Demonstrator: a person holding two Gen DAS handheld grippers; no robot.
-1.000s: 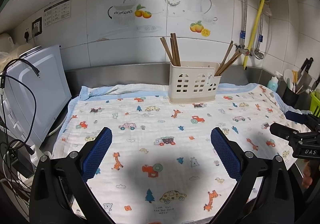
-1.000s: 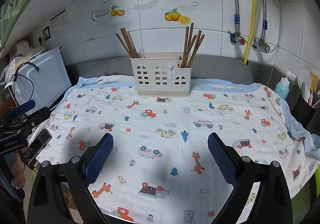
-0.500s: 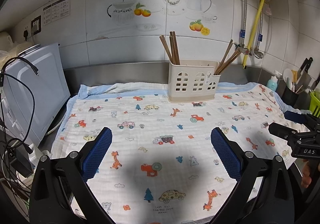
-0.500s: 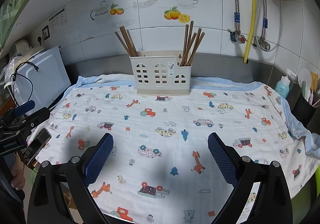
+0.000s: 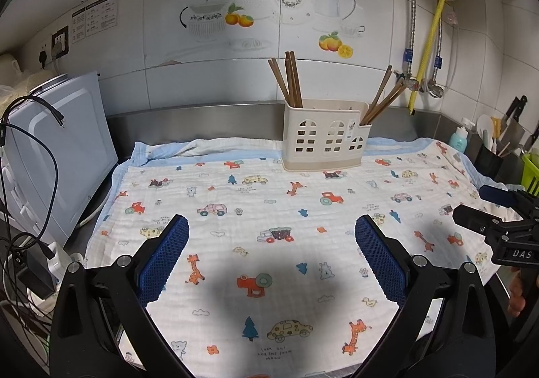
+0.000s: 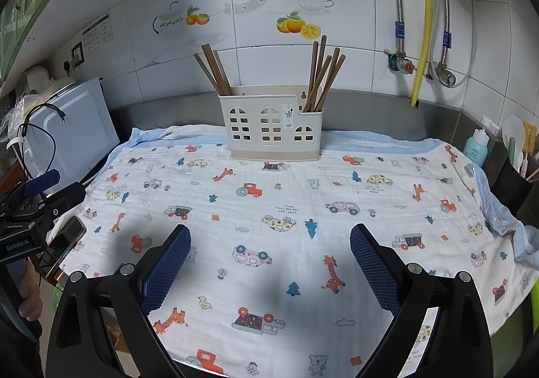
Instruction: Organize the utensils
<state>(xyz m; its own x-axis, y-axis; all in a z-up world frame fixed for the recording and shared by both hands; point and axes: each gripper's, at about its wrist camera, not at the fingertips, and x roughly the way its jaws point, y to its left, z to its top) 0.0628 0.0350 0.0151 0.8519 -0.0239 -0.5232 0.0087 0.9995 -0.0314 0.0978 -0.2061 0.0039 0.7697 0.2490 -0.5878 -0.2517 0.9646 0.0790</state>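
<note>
Both the left gripper (image 5: 271, 255) and right gripper (image 6: 270, 263) gape wide, empty, above the printed cloth (image 5: 269, 219). The cream utensil holder (image 5: 325, 137) stands at the cloth's far edge, chopsticks (image 5: 289, 81) in both end compartments; a white appliance (image 5: 57, 149) sits left of it.

Both grippers are black plastic w/ two fingers each, every finger faced w/ a blue cross-hatched pad; the left gripper (image 5: 271, 250) shows silver screw heads at the finger pivots, same on the right gripper (image 6: 269, 258). Seen side-on from the opposite cam, the right one carries white "DAS" lettering, the left one "GenRobot.AI"; a bare hand (image 6: 28, 297) grips the left handle, no sleeve visible.
</note>
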